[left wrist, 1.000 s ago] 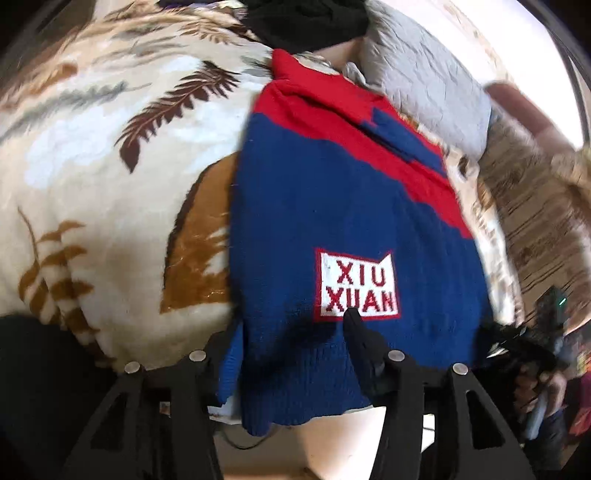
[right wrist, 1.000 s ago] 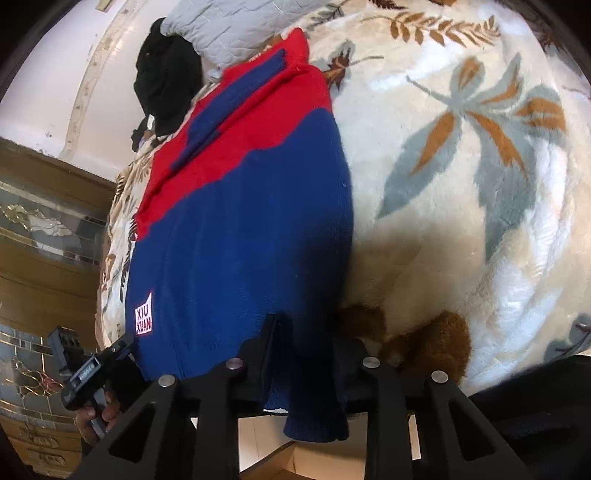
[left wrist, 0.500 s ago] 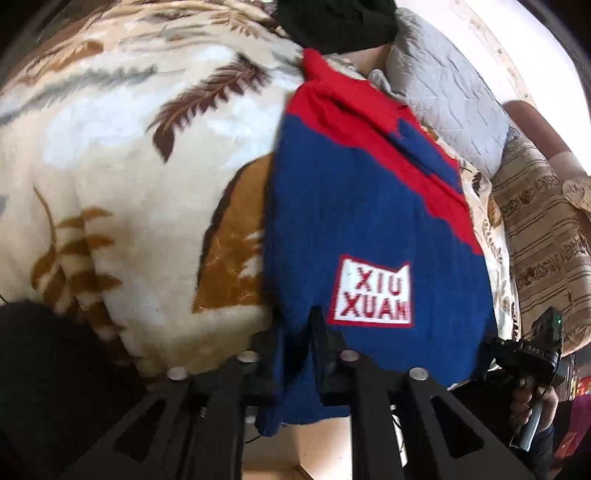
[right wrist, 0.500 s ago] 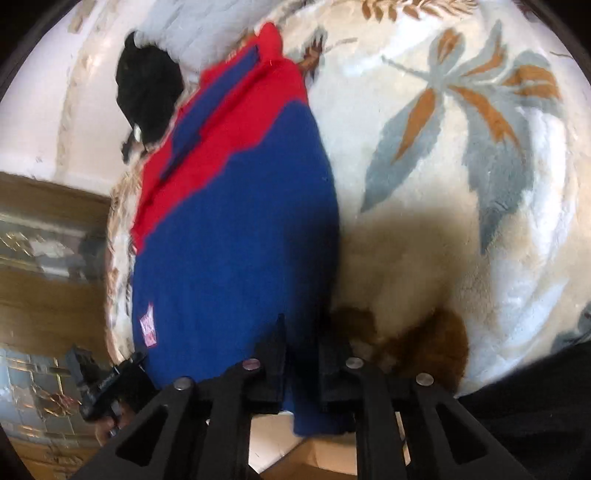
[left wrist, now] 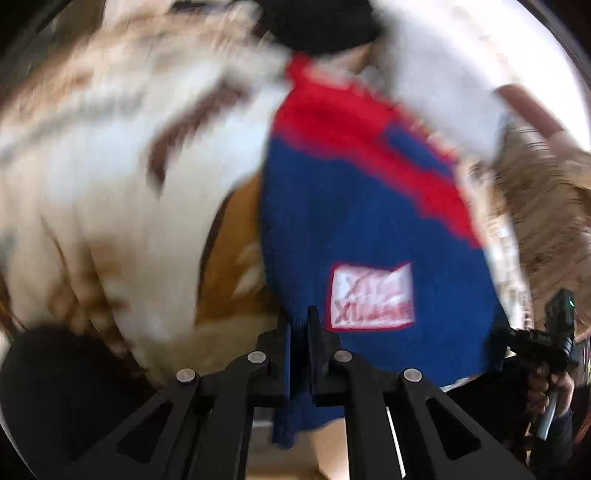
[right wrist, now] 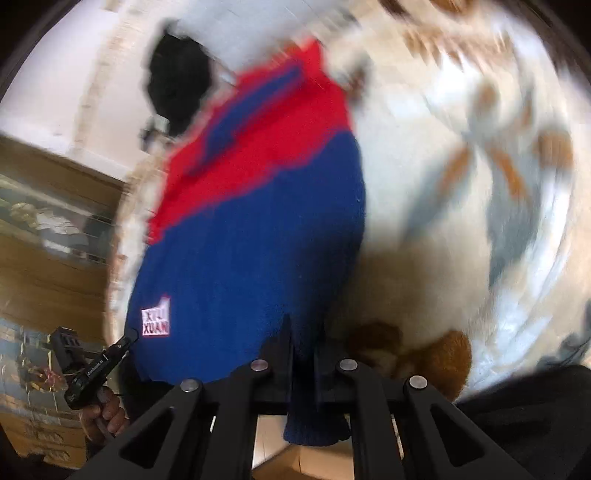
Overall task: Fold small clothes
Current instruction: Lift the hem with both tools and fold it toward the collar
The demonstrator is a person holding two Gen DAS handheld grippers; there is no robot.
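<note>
A small blue and red knit sweater (left wrist: 369, 229) with a white "XIU XUAN" patch (left wrist: 371, 295) lies on a leaf-print blanket (left wrist: 110, 184). My left gripper (left wrist: 299, 325) is shut on the sweater's near left hem corner. In the right wrist view the same sweater (right wrist: 251, 236) fills the middle, and my right gripper (right wrist: 303, 332) is shut on its near right hem corner. Hem cloth hangs down between both pairs of fingers. Both views are motion-blurred.
A black garment (left wrist: 317, 26) and a grey quilted pillow (left wrist: 443, 96) lie beyond the sweater's collar. The blanket (right wrist: 461, 184) spreads wide to the right. Wooden furniture (right wrist: 48, 229) stands to the left of the bed.
Both grippers closed on the sweater's hem corners, from open a second ago. Now both are moving with the hem, and the views have blurred.
</note>
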